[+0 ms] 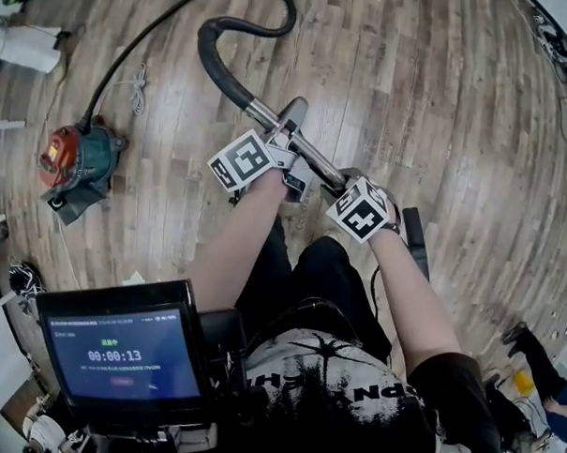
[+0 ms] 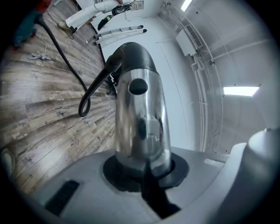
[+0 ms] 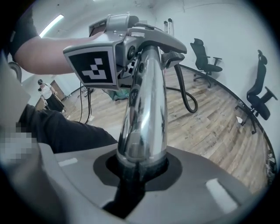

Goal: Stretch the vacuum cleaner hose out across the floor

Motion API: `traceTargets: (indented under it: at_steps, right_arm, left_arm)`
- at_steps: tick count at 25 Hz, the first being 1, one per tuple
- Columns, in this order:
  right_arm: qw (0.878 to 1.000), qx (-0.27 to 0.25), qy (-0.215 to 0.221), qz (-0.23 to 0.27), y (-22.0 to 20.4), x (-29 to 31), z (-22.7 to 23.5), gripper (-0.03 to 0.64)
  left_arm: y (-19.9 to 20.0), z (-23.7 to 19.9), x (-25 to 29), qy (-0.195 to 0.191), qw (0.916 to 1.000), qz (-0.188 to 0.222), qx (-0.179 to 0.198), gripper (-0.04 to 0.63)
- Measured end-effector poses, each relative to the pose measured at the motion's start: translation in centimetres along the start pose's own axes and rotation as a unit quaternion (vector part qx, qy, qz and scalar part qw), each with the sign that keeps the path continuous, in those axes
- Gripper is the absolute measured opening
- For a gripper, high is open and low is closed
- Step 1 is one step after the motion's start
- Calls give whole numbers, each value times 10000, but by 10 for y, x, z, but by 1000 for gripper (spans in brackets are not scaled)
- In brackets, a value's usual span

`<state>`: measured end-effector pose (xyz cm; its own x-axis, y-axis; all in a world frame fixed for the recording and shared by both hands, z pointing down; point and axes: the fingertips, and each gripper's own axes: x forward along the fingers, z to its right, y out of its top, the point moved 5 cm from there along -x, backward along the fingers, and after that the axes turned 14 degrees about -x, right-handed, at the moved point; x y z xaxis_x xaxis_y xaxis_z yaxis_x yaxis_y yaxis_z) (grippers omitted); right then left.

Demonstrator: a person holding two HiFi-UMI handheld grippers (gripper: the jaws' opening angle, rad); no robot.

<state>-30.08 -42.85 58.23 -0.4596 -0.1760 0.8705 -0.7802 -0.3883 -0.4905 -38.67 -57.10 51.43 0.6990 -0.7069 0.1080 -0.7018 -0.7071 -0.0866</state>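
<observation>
1. While the person stands over the wooden floor [image 1: 439, 106], both tools are clamped on the vacuum cleaner's chrome wand [image 1: 266, 114], which is up off the boards.
2. The left gripper [image 1: 292, 148] is closed around the wand nearer to the black bent end. The right gripper [image 1: 340, 183] is closed on the same wand just below it, close to the person's body.
3. I think two grips on the stiff tube give control, because the soft hose would only sag.
4. The hose [image 1: 255, 27] bends away from the wand and loops back over the floor to the red and green canister [image 1: 75, 160] at the left.
5. It lies curved and slack, so the stretching is not yet done.
</observation>
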Motion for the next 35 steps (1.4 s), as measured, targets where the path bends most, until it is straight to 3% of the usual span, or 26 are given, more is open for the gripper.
traceTargets:
  at_steps: [3, 6, 9, 12, 15, 17, 27, 35]
  right_arm:
    - [9981, 138, 465, 377, 15, -59, -33, 81]
    - [9941, -60, 712, 816, 33, -114, -40, 81]
    - [9884, -257, 1010, 1105, 38, -162, -61, 83]
    - [9905, -722, 411, 1094, 40, -189, -62, 97]
    - [9891, -1158, -362, 839, 40, -205, -69, 95]
    - [9866, -1346, -504, 768, 44, -211, -78, 89]
    - [9876, -1287, -297, 852, 64, -203, -119, 87]
    - [9922, -954, -378, 714, 32, -209, -147, 87]
  left_arm:
    - [-20, 69, -24, -93, 9996, 10, 270, 44]
    - [-31, 141, -37, -488, 9963, 6, 702, 49]
    - [-55, 194, -60, -765, 9937, -23, 813, 41]
    - [-66, 222, -76, -752, 9927, 287, 900, 37]
    - [-75, 235, -96, -593, 9914, 699, 938, 37]
    - [-78, 242, -111, -562, 9899, 868, 967, 37]
    - [-72, 240, -155, -501, 9893, 879, 1051, 43]
    - [-109, 230, -160, -491, 9934, 533, 885, 40]
